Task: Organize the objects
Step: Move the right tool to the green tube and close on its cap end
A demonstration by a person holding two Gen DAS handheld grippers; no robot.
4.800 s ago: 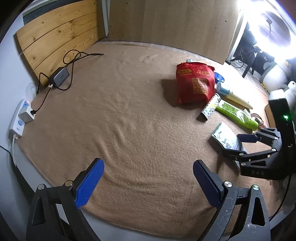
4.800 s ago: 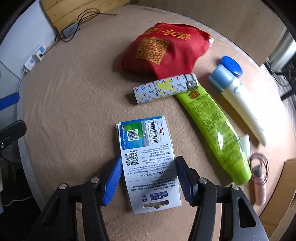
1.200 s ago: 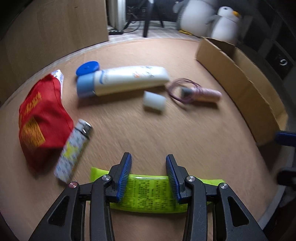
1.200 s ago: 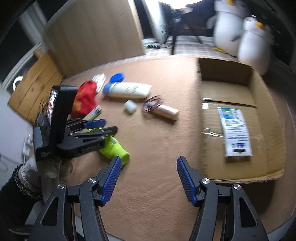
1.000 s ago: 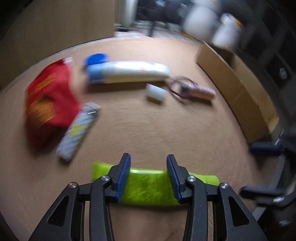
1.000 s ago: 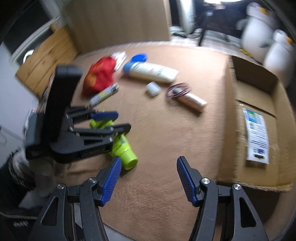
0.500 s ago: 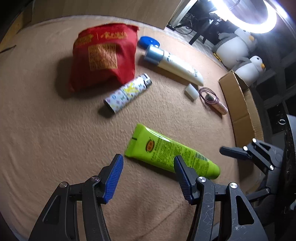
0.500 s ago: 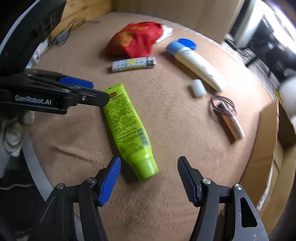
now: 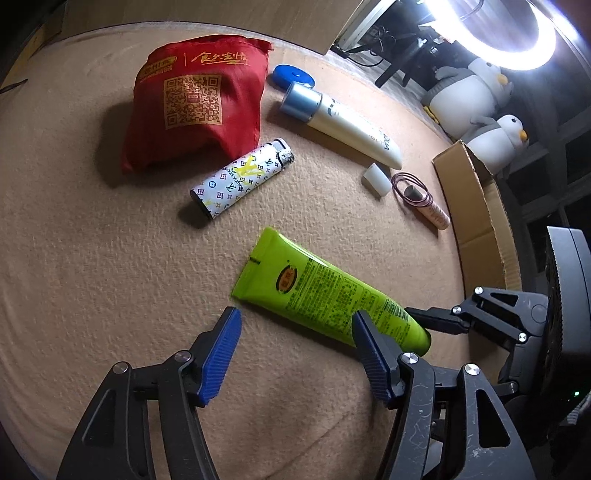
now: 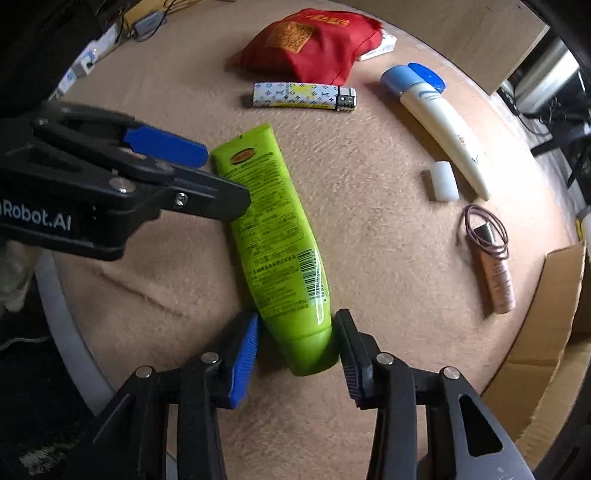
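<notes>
Right gripper (image 10: pixel 295 343) has just been closing, jaws now against the green tube (image 10: pixel 273 229) at its stiff cap end on the cloth. Soft, slick body; left gripper (image 9: pixel 295 354) hangs open, empty.

Ring light (image 9: pixel 506 33) blows out far right of the left claw; objects throw short shadows leftward. Both views sharp, heavy fisheye bending, dark vignetted corners.
</notes>
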